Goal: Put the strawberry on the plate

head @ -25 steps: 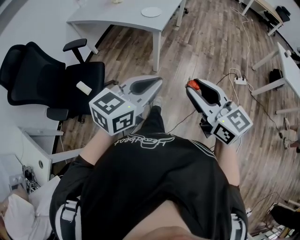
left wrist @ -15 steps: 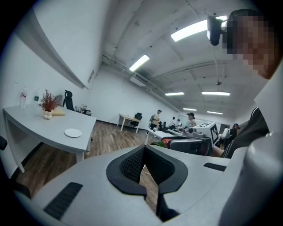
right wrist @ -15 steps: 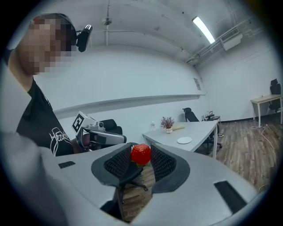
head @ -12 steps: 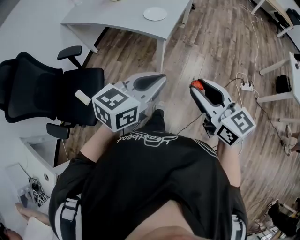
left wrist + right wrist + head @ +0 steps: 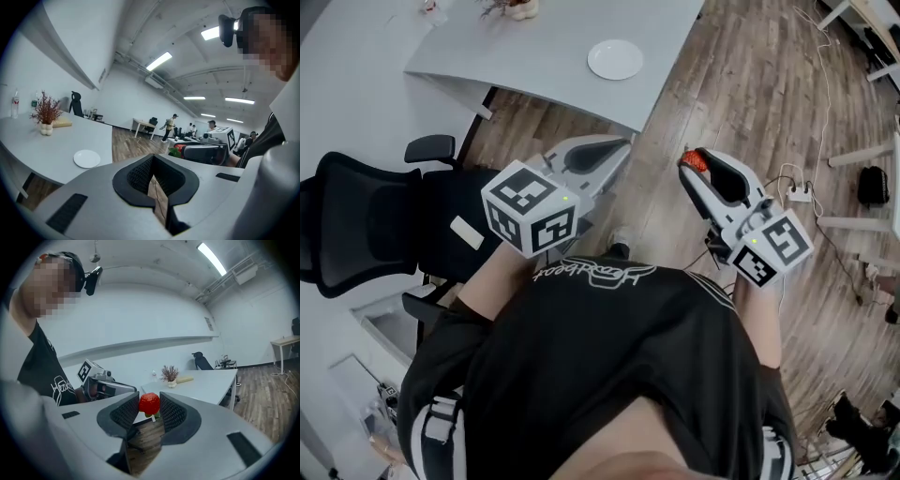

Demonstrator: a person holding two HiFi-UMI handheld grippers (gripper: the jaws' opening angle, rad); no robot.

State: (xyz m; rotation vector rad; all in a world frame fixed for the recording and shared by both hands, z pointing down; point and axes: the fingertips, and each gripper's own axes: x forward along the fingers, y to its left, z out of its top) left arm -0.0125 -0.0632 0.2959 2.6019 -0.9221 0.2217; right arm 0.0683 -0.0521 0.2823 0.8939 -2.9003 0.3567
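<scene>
A red strawberry [image 5: 149, 403] with its green cap downward sits pinched between the black pads of my right gripper [image 5: 149, 408], which is shut on it. From the head view the strawberry [image 5: 697, 160] shows at the tip of the right gripper [image 5: 694, 164], held over the wood floor. A white plate [image 5: 615, 59] lies empty near the front corner of the grey table [image 5: 534, 66], ahead and left of the strawberry. My left gripper [image 5: 617, 150] is held beside it, shut with nothing in it. In the left gripper view the plate [image 5: 86, 158] lies to the left.
A black office chair [image 5: 375, 216] stands at the left, close to the table. A small vase with dried twigs [image 5: 517, 7] is on the table's far side. A power strip and cables [image 5: 797, 192] lie on the floor at the right. People stand far off [image 5: 169, 126].
The table and plate have come lower and nearer in the head view as the person steps toward them. Both grippers keep their pose, the strawberry still gripped in the right one.
</scene>
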